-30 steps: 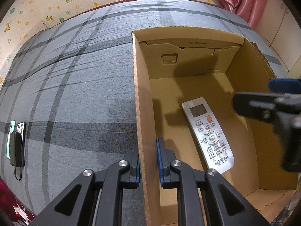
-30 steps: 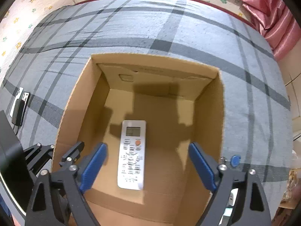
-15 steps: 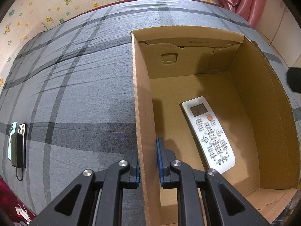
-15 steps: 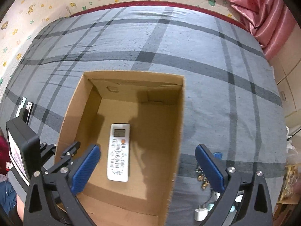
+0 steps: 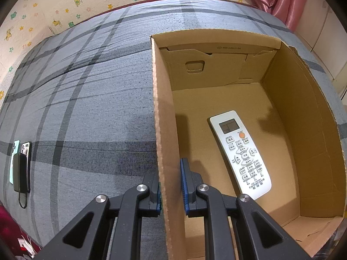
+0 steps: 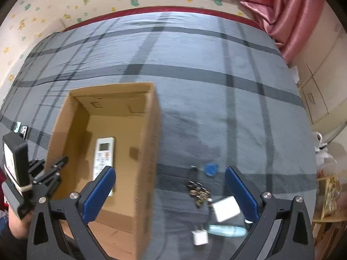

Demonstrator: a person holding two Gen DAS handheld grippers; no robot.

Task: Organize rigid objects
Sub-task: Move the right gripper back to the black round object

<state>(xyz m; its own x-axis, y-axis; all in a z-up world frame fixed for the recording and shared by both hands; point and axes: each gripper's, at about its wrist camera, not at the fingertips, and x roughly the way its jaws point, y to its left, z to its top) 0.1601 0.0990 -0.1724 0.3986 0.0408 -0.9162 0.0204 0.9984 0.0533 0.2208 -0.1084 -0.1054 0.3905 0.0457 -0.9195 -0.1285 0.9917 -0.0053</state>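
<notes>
Two blue ribbed pads of our left gripper pinch the raw corrugated edge of the cardboard box, one pad outside the left wall and one inside. In the box a long white plastic remote with an orange button lies flat on the matte brown floor. Left of the box, on the grey plaid blanket, we see phones lying side by side.

Our right gripper, jaws just spread wide with nothing between them, hangs over the blanket right of the box. Only this view shows us the small things there: a metal bunch of keys, a round blue cap, a white square block and a white plug.
</notes>
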